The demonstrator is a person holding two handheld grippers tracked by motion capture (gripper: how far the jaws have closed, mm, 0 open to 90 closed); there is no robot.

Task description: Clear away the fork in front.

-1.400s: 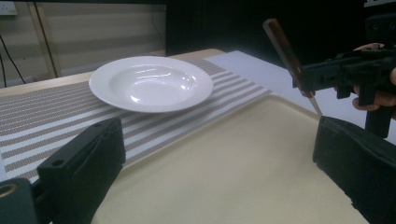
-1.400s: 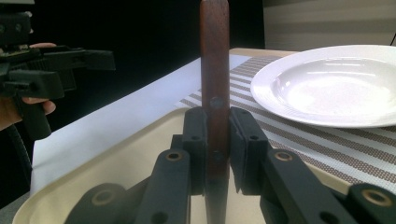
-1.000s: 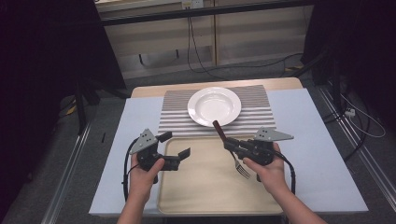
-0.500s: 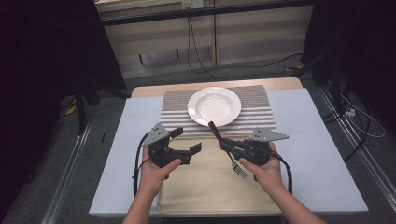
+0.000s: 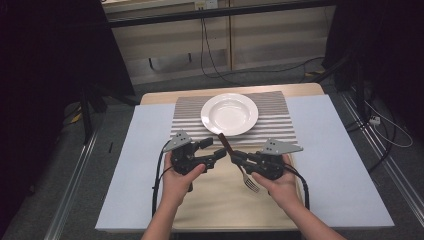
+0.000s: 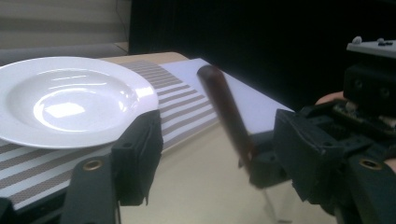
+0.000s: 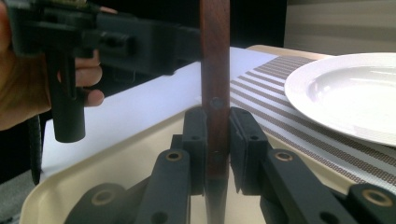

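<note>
Dim room, beige tray [image 5: 220, 210] at near edge of pale table; my right gripper [image 5: 235, 157] clamped on wooden-handled metal fork [image 5: 240, 167] above tray centre; my left gripper [image 5: 216, 150] half-wide, just been closing, handle tip between jaws, untouched; risk: off-centre pinch twists fork loose, drops onto white ceramic plate [image 5: 229, 113].

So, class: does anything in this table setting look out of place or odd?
Only the fork. It is not lying on the table but held up over the beige tray, clamped at its brown handle in the right tongs. The left tongs have been closing around that handle. The white plate sits tidily on the striped mat.
</note>
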